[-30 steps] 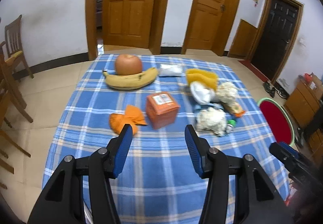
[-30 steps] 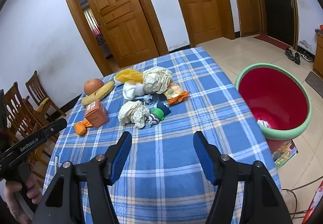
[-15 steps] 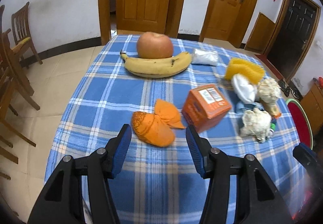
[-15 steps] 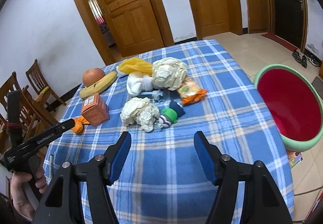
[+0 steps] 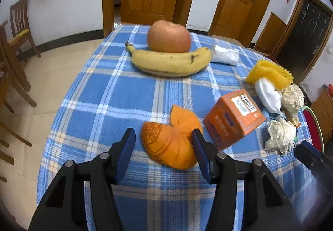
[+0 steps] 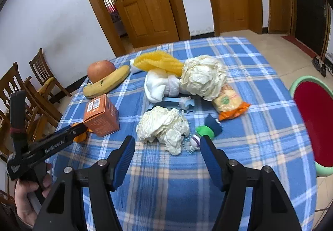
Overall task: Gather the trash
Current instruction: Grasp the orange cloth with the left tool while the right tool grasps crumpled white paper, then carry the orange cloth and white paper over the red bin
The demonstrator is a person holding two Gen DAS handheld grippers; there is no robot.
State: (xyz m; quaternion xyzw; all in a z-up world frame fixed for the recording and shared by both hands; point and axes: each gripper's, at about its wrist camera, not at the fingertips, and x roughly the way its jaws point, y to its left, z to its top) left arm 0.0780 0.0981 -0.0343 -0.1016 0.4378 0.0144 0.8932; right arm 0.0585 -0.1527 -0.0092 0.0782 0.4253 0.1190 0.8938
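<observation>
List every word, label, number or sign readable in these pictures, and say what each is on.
"GenRobot.AI": white lettering along the arm of the left gripper, seen from the right wrist.
Orange box: barcode label and side print, too blurred to read.
Snack packet: round green logo, too small to read.
Small white print at the left gripper's handle end: unreadable.
Nothing else carries legible text.

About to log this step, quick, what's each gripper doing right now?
Left gripper: open, holding nothing, jaws either side of the orange peel.
Right gripper: open, empty, facing the crumpled tissue.
</observation>
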